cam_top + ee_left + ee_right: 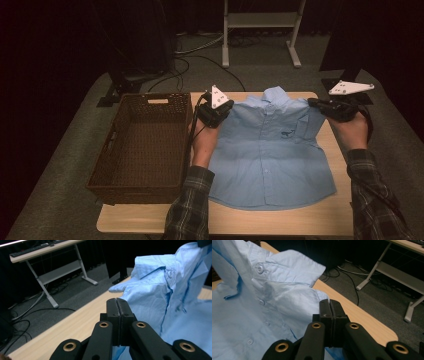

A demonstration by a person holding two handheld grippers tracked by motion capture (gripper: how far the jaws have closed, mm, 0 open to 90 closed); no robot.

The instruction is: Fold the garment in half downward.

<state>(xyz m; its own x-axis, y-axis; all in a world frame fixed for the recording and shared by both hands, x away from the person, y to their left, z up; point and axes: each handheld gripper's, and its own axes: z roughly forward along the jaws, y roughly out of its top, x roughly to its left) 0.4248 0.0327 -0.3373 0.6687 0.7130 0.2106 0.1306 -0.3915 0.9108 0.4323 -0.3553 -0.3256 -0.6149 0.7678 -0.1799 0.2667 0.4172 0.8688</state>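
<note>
High view: both tongs, left [218, 111] and right [320, 105], pinch the soft light-blue cotton shirt [270, 150] at its ten and two o'clock shoulders; limp, light, its hem drapes on the tabletop [150, 220].

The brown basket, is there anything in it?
Empty: the high view shows the basket's bare woven bottom, nothing inside.

Dim, warm-tinted high view with black surroundings; both gripper views brighter, sharp nearby, slightly soft farther off.
</note>
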